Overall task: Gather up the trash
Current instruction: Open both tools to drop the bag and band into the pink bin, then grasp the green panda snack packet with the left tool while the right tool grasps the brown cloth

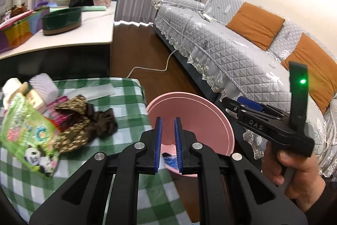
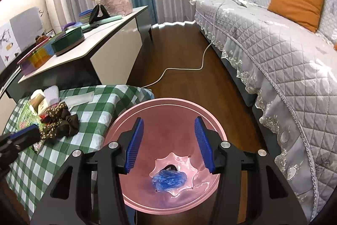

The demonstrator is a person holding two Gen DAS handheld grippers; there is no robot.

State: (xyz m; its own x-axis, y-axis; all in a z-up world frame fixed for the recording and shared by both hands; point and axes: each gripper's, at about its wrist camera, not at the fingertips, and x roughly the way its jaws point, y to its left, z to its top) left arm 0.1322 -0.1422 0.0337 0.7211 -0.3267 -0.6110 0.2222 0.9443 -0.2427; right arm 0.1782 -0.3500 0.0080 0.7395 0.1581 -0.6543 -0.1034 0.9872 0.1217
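A pink bin (image 2: 168, 136) stands on the floor beside the table with the green checked cloth (image 2: 101, 111). A crumpled blue wrapper (image 2: 169, 180) lies at its bottom, and it also shows in the left wrist view as the blue wrapper (image 1: 169, 160). My right gripper (image 2: 169, 119) hangs open above the bin (image 1: 195, 111), with nothing between its pads. My left gripper (image 1: 168, 119) hovers at the bin's near rim, jaws slightly apart and holding nothing. On the table lie a green snack pouch (image 1: 27, 132), a brown floral cloth (image 1: 80, 119) and a white brush (image 1: 44, 85).
A grey quilted sofa (image 2: 273, 52) with orange cushions runs along the right. A white cable (image 2: 189, 69) trails over the wooden floor. A white sideboard (image 2: 94, 50) behind the table carries a dark green round box (image 2: 67, 41) and other clutter. A hand (image 1: 294, 172) holds the right gripper.
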